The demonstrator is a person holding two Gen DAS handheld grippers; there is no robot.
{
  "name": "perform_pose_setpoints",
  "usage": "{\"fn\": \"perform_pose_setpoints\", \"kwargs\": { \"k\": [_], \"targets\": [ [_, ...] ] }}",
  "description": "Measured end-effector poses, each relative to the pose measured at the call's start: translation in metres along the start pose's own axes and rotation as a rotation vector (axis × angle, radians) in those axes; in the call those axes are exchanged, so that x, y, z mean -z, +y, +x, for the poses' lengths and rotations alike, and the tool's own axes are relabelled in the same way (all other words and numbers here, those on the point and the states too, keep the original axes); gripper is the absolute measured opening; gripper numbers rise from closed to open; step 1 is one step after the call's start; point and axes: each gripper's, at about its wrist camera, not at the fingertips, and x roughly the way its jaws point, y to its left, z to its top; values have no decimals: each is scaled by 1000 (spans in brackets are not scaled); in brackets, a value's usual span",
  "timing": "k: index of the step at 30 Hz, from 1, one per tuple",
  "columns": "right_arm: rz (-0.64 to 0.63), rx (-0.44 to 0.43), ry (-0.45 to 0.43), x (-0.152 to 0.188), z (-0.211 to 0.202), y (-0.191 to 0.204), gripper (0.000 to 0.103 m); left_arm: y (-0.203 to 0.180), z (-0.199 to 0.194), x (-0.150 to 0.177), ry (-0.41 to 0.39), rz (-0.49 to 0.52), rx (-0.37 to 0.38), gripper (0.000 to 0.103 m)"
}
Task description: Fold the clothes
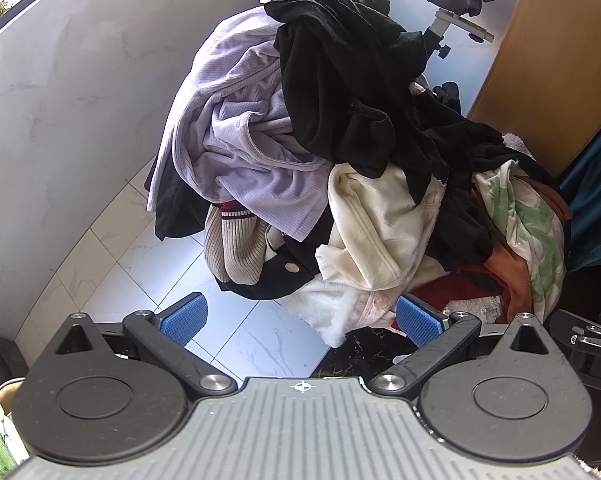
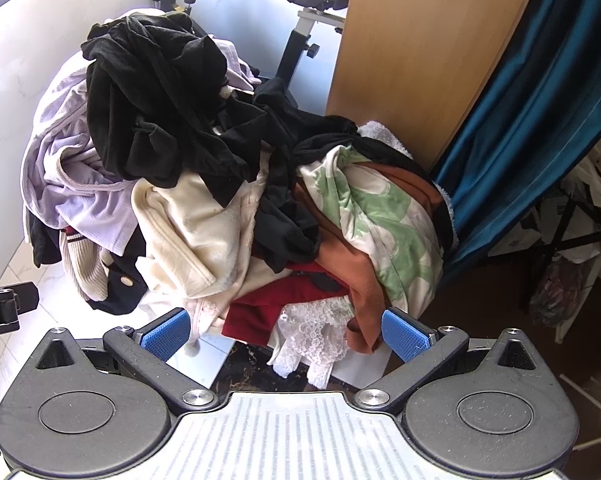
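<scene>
left wrist: the clothes pile (image 1: pixel 340 152) climbs from the pale tiled floor (image 1: pixel 172 264) toward a black garment (image 1: pixel 340 76) on top; the left gripper (image 1: pixel 300 322) hangs spread and empty just short of the pile's foot. right wrist: the right gripper (image 2: pixel 286 330), jaws spread, holds nothing, a white lace piece (image 2: pixel 316 332) between its pads; a wooden panel (image 2: pixel 420 40) rises behind the pile.

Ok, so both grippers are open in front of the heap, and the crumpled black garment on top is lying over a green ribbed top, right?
Not quite: the crumpled black garment lies over a lilac ribbed top, not a green one, as the left wrist view shows. The rest holds: left gripper and right gripper are both open before the heap.
</scene>
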Motion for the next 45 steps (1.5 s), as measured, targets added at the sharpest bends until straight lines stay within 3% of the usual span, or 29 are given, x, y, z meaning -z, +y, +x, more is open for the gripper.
{"fn": "perform_pose_setpoints", "kwargs": {
  "k": [12,22,45],
  "targets": [
    [29,23,20,7,2,-11,102,10,4,-1,14,-85,21,102],
    [55,34,-16,13,-7,-17,102,9,5,4,35,-82,26,102],
    [99,8,12,19,9,-42,102,-3,7,12,55,-100,1,102]
  ]
}}
